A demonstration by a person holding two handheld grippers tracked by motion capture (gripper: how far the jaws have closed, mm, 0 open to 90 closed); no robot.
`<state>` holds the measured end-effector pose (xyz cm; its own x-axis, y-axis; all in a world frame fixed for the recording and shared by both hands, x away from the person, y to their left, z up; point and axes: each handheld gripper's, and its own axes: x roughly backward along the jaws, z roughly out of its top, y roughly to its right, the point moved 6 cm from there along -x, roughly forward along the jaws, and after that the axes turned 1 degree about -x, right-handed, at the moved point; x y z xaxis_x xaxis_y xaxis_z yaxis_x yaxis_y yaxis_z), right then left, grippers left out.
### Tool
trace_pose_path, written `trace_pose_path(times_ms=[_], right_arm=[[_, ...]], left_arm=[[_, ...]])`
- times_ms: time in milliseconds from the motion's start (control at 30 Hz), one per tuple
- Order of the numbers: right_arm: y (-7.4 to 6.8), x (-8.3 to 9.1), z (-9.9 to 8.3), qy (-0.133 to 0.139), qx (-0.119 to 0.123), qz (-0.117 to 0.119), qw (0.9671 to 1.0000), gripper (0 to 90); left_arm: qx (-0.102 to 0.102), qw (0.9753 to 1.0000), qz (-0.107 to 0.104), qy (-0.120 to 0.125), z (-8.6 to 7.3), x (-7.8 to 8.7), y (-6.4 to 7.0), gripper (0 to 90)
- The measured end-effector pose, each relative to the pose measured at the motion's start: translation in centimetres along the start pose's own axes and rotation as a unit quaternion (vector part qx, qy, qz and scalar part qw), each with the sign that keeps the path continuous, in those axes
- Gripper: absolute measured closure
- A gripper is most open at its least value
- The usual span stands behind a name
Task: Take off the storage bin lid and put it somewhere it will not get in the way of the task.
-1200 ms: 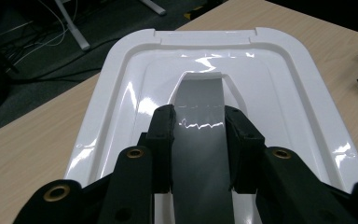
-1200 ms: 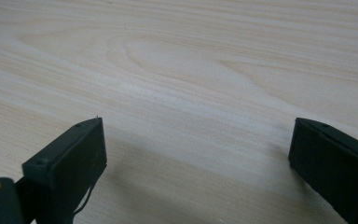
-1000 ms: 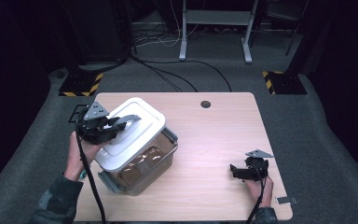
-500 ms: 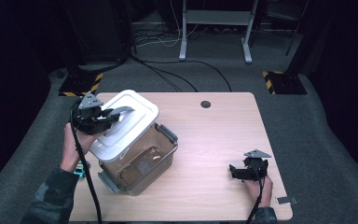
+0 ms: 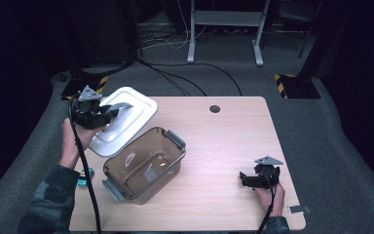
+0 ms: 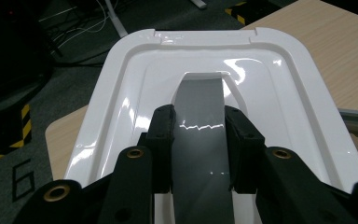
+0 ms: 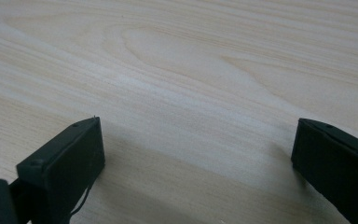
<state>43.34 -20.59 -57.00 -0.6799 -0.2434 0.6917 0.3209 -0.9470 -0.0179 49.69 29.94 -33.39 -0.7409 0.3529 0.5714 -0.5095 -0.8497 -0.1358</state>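
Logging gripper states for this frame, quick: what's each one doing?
Left gripper: shut on the lid handle, lid off the bin.
Right gripper: open, holding nothing, at the table.

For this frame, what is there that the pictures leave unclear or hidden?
- Small teal object at the table's left edge, high view: partly behind the sleeve, too small to identify.
- Underside of the white lid, held by the left gripper: faces away in both views.
- Contents of the clear bin, high view: glare and reflections blur its floor.
- Right gripper: jaws wide apart; body cut off in the right gripper view.
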Motion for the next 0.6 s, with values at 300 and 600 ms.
trace_pose_path(times_ms=[300,600], right_arm=[[0.0,0.0,0.0,0.0,0.0,0.0,1.0,1.9],[0.0,0.0,0.0,0.0,0.0,0.0,1.0,2.1]], left_arm=[[0.009,0.9997,0.02,-0.007,0.2,-1.0,-1.8,66.9],[0.029,0.999,0.029,-0.017,-0.3,-3.0,-3.7,66.9]])
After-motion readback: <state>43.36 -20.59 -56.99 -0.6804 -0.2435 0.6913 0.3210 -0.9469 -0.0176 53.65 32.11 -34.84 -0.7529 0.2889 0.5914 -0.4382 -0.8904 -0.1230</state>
